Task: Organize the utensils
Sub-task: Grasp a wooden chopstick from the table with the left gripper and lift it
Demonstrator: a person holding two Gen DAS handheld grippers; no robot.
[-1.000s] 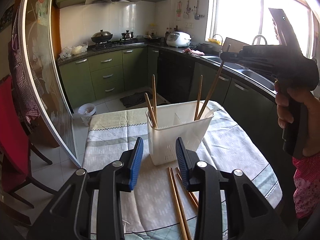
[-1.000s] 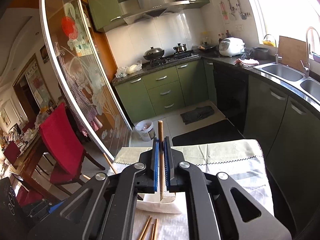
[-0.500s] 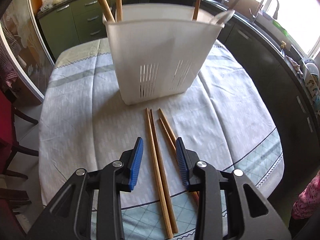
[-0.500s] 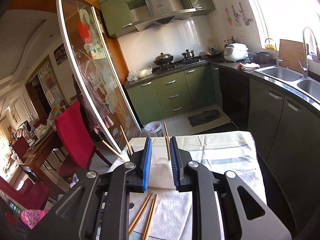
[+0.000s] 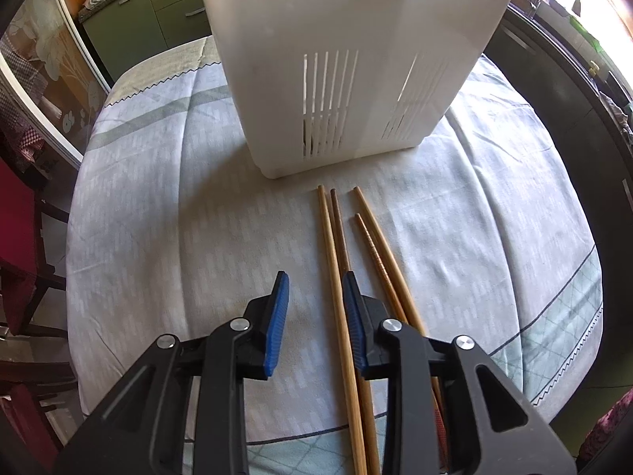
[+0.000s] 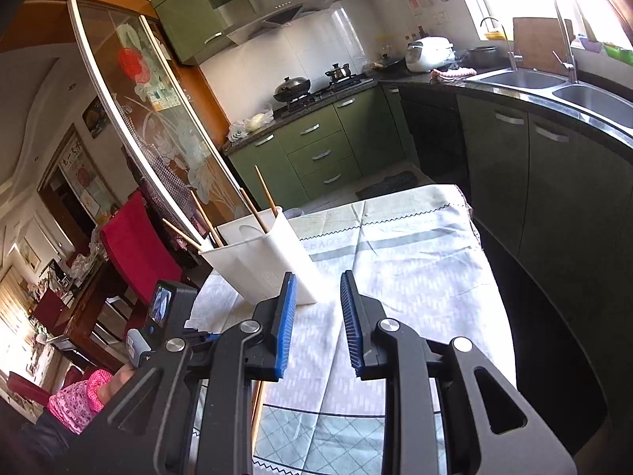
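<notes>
A white slotted utensil holder [image 5: 348,59] stands on the clothed table. Several wooden chopsticks [image 5: 336,261] lie side by side just in front of it. My left gripper [image 5: 315,291] is open and low over the cloth, with the leftmost chopstick running between its jaws and the others under or right of the right jaw. In the right wrist view the holder [image 6: 273,261] has several chopsticks [image 6: 263,198] standing in it. My right gripper [image 6: 316,291] is open and empty, above the table to the right of the holder.
The table wears a pale blue-grey cloth [image 5: 158,217]. A red chair [image 6: 134,245] stands beyond the holder. A dark counter with a sink [image 6: 554,83] runs along the right. The left gripper's body [image 6: 158,316] shows at the lower left of the right wrist view.
My left gripper has dropped down and forward over the lying chopsticks. My right gripper has let go of its chopstick into the holder, opened wide and pulled back to the right.
</notes>
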